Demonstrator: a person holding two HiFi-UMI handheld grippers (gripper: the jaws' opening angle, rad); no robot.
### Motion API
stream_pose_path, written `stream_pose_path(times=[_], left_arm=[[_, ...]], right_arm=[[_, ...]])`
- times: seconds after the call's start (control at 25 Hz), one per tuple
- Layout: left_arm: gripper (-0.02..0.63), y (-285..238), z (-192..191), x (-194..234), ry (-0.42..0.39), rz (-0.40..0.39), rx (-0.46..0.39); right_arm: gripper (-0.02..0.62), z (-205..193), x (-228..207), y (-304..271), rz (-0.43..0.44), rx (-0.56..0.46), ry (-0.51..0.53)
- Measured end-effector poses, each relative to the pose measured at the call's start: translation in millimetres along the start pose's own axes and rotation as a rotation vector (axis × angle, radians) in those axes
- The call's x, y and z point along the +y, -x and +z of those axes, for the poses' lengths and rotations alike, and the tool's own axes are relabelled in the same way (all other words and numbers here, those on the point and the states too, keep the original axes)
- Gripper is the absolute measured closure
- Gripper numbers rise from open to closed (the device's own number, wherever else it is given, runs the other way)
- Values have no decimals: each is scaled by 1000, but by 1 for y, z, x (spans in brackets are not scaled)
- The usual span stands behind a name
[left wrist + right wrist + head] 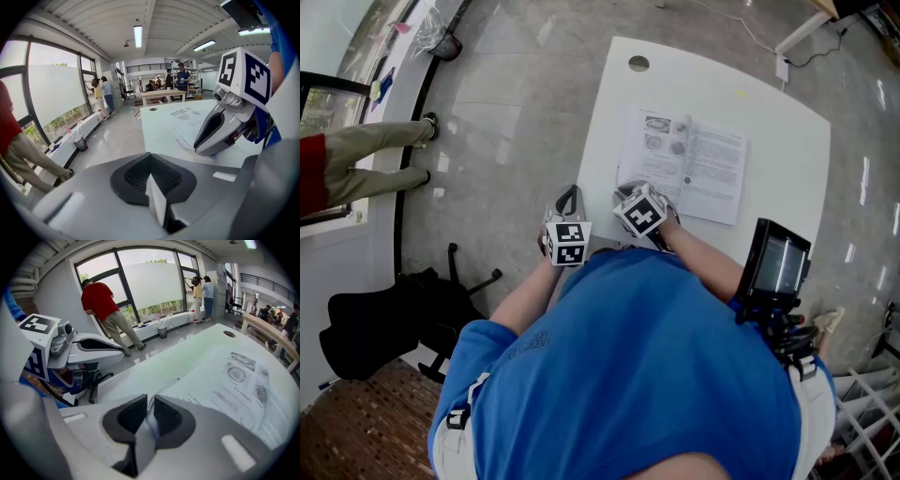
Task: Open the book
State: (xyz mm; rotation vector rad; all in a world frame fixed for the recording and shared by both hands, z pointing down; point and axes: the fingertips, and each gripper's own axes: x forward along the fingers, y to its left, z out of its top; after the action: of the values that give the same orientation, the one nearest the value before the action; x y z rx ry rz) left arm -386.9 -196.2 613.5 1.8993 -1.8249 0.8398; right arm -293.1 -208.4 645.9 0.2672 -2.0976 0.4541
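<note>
Right gripper [150, 401]: jaws a slit apart, nothing pinched, just beside the book's [684, 164] near corner. Book lies open, flat on the white table [769, 112], at my 1 o'clock. Left gripper [150, 176]: closed, empty. Opening looks done; next I back off without snagging pages.

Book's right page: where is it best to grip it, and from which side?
Probably the right page by its near outer corner, approached from the right: the book lies open and flat on the table, so only page edges far from the spine lift freely.
</note>
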Motion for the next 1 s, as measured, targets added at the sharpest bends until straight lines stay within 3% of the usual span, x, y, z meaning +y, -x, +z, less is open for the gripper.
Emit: stream_pose_path(times=[0.76, 1.0], left_arm=[[600, -1, -3, -5, -29, 2, 1], [600, -3, -2, -5, -41, 2, -8]], right_arm=[[462, -10, -9, -9, 9, 19, -56], [462, 7, -14, -4, -4, -60, -49]])
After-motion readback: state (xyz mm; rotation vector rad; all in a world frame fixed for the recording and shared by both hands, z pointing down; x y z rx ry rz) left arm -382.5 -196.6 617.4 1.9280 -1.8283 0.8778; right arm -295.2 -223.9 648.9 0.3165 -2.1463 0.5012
